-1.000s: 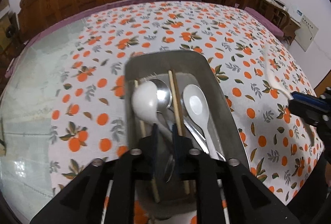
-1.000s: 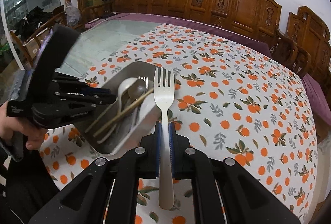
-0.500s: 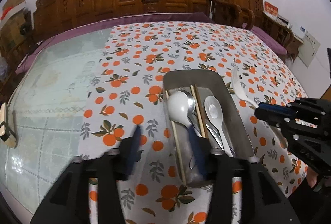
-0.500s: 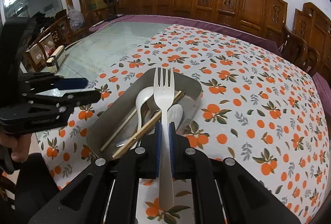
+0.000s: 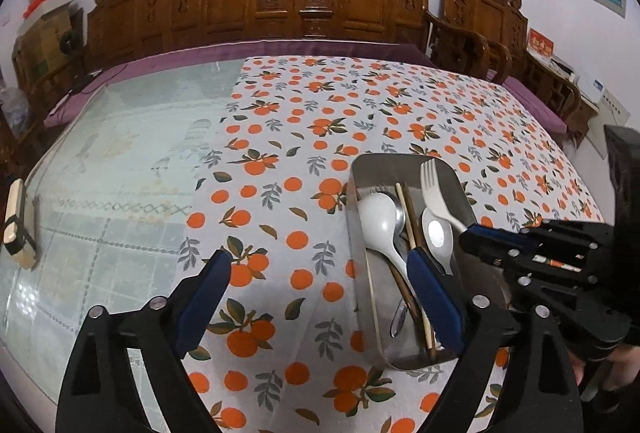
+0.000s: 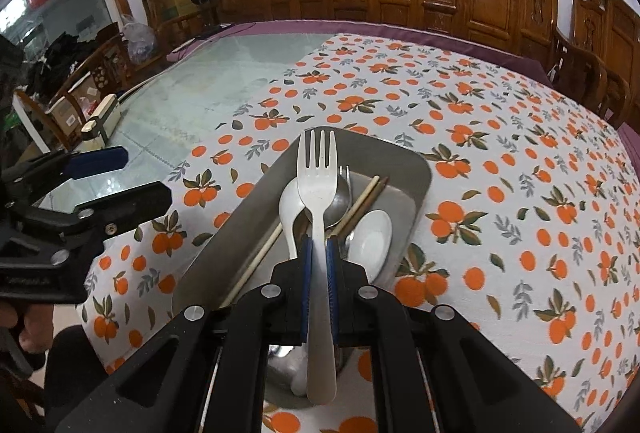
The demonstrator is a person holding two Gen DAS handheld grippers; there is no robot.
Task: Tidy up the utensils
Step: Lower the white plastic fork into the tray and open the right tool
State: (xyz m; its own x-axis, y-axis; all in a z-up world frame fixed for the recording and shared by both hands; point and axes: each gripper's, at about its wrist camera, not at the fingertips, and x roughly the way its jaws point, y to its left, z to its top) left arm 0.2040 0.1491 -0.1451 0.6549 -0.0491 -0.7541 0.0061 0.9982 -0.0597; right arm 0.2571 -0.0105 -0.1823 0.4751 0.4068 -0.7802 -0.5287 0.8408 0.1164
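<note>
The right tool [image 6: 318, 265] is pinched tight on the handle of a white fork [image 6: 318, 177]. The fork is held over the metal tray [image 6: 416, 169], with its prongs pointing at the far end. I cannot tell if the fork touches the things under it.

The tray sits on the worktop [image 6: 500, 153], which has a cloth with oranges printed on it. Inside the tray there is a big white spoon [image 5: 378, 217], a smaller white spoon [image 5: 438, 233], a pair of chopsticks [image 5: 410, 221] and a shiny metal spoon [image 6: 340, 199] partly hidden under the others.

The left tool [image 5: 318, 269] is spread wide and holds nothing. One of its blue fingers [image 5: 434, 297] is in front of the near part of the tray, and the other is over the cloth beside it.

Most of the job looks done, because nearly all the utensils are already in the tray. I see no other utensils lying out on the cloth. What seems left is to lower the fork and let it go in the tray.
</note>
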